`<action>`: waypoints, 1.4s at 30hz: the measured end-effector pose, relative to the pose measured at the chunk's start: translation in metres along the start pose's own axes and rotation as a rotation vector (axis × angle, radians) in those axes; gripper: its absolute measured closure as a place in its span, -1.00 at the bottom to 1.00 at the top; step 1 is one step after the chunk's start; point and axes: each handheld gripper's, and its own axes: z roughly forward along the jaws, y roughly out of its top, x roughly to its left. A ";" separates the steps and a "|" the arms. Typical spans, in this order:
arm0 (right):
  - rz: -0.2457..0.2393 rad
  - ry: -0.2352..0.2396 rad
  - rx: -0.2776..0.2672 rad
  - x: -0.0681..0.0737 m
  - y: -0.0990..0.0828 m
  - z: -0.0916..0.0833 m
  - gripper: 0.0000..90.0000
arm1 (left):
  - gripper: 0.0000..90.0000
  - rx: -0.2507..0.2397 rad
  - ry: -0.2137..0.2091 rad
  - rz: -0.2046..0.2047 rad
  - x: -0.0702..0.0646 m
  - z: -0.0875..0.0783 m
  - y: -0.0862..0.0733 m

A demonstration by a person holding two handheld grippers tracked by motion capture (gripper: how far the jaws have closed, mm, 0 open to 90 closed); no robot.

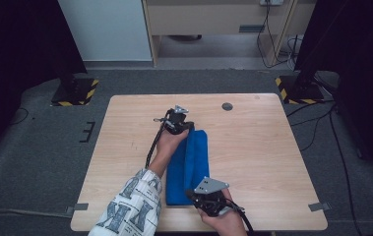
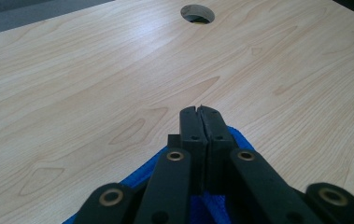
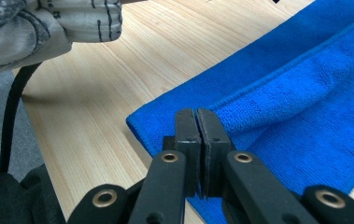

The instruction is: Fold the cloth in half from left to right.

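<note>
Blue towel (image 1: pixel 188 167), folded lengthwise at mid-worktop (image 1: pixel 253 147): left tool (image 2: pixel 201 116) clamped shut at its far end, right tool (image 3: pixel 196 122) clamped shut at its near end, seemingly pinching cloth there to fold further.

Large dark letters printed across the patterned sleeve (image 1: pixel 132 209), too broken up to read, nothing else lettered

Grey carpet floor (image 1: pixel 41 147), light wooden table (image 1: pixel 253 147), pale cabinet (image 1: pixel 213 19) behind
</note>
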 end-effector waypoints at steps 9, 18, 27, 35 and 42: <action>0.010 -0.015 0.002 -0.006 -0.006 -0.007 0.97 | 0.97 0.011 -0.011 -0.002 -0.007 0.010 0.001; 0.023 -0.024 0.033 -0.013 -0.018 -0.006 0.96 | 0.97 0.039 0.005 0.009 -0.009 0.019 -0.002; 0.018 -0.021 0.055 -0.014 -0.022 -0.007 0.96 | 0.97 0.043 -0.003 0.004 -0.011 0.025 -0.004; 0.054 -0.016 0.068 -0.022 -0.028 -0.011 0.83 | 0.74 0.045 -0.002 0.015 -0.013 0.029 -0.006; 0.088 -0.033 0.072 -0.029 -0.030 -0.012 0.16 | 0.08 0.030 0.014 0.033 -0.014 0.026 -0.005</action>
